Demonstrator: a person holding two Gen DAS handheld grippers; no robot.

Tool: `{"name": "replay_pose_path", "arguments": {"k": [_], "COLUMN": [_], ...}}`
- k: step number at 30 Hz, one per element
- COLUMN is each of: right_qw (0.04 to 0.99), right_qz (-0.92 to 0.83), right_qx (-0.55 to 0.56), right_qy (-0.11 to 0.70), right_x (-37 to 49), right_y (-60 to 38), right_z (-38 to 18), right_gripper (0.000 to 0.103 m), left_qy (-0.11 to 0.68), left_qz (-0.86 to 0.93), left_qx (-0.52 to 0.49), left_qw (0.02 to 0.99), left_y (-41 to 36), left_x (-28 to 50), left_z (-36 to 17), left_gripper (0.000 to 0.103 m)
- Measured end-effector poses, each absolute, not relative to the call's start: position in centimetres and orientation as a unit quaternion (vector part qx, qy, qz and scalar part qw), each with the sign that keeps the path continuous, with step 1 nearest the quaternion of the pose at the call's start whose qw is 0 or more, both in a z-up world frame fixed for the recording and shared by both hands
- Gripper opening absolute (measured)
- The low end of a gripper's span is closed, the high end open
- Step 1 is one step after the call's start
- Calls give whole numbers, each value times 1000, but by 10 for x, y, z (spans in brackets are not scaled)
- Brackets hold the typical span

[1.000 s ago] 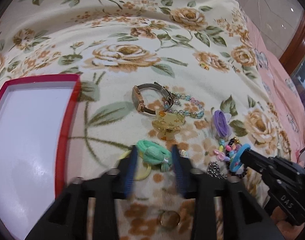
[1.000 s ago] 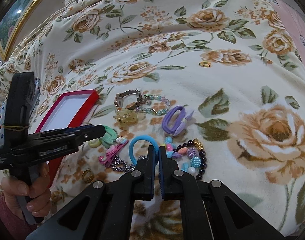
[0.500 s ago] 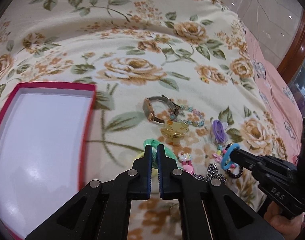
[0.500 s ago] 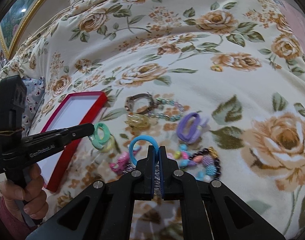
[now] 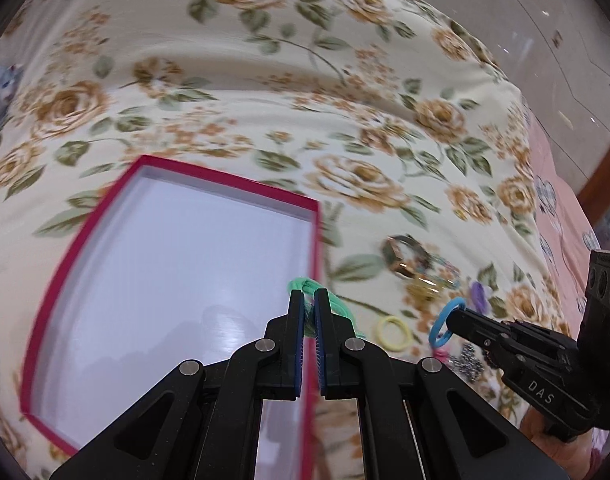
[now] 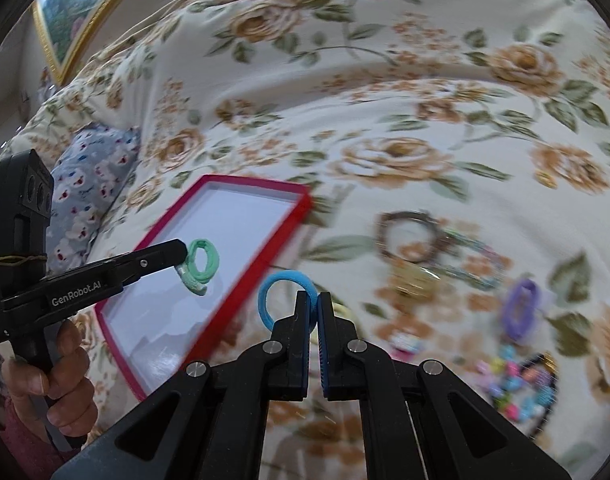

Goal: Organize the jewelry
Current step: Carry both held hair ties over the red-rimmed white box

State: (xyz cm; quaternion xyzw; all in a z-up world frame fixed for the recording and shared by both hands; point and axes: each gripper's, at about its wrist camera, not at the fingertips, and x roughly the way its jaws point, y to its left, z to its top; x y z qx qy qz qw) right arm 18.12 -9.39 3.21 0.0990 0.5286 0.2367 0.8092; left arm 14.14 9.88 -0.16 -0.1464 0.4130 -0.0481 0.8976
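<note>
**Both grippers holding hair ties by the red box**

The green hair tie (image 6: 201, 266) is hanging from the left gripper (image 5: 310, 300), whose jaws are pressing together on it. In the right wrist view it is dangling over the white floor of the red box (image 6: 241, 256), clear of the lining. In the left wrist view the same tie is showing at the fingertips, beside the box's right wall.

The blue hair tie (image 6: 283, 300) is sitting pinched in the right gripper (image 6: 314, 308), standing up as a loop above the fingertips, just outside the box's right wall and off the bedspread (image 6: 385, 100).

The remaining pieces are lying on the bedspread to the right of the box: a yellow hair tie (image 5: 394, 333), a watch (image 5: 405, 258), a purple hair tie (image 6: 519, 310) and a cluster of coloured beads (image 6: 517, 384). Motion blur is obscuring their finer detail.

A bare hand (image 6: 53, 380) is gripping the left gripper's handle at the lower left of the right wrist view.
</note>
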Motion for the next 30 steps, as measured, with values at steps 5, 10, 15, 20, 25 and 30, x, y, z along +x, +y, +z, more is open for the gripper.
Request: {"name": "replay_pose_path", "arguments": {"k": [5,10,15,20,25,30], "right_qw": [800,787,769,753,741,737], "right_qz": [274,304,325,335,335,338], "right_qx": [88,78,65,49,28,22], "right_qy": [526,531,546,565,582,585], "right_x": [193,209,221,229,234,234], "right_y": [-52,-12,21,42,54,55], "right_z": [32,24,6,-13,-28,-32], "right_gripper": [3,3,3,3,6,6], "left_qy": [411,412,417,429,450,456], "left_qz": [-24,1,24,40,51,56], "left_qx": [-158,-170,-177,-181,-183,-185], "left_qw": [898,895,891,884,873,869], "left_y": [124,149,170,181,186,188], "left_x": [137,142,154,173,188,194], "left_z": [-2,-7,-17,-33,-50,-56], "left_gripper": [3,3,3,3,4,4]}}
